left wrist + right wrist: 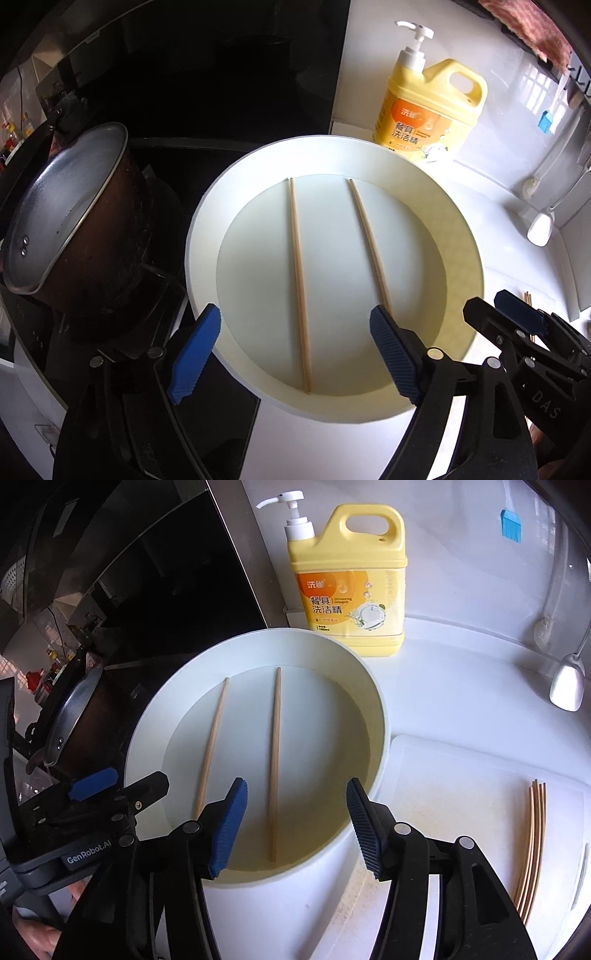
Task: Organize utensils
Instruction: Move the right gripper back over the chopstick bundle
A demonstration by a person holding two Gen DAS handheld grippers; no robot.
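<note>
Both grippers, left (295,350) and right (297,827), hang unclenched and empty above the white basin (382,716) where two chopsticks (274,764) lie apart, so fetch the remaining chopsticks (532,849) from the cutting board (443,775) gently.

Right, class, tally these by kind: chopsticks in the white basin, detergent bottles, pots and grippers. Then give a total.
Chopsticks: 2
Detergent bottle: 1
Pot: 1
Grippers: 2, the left gripper and the right gripper
Total: 6
</note>
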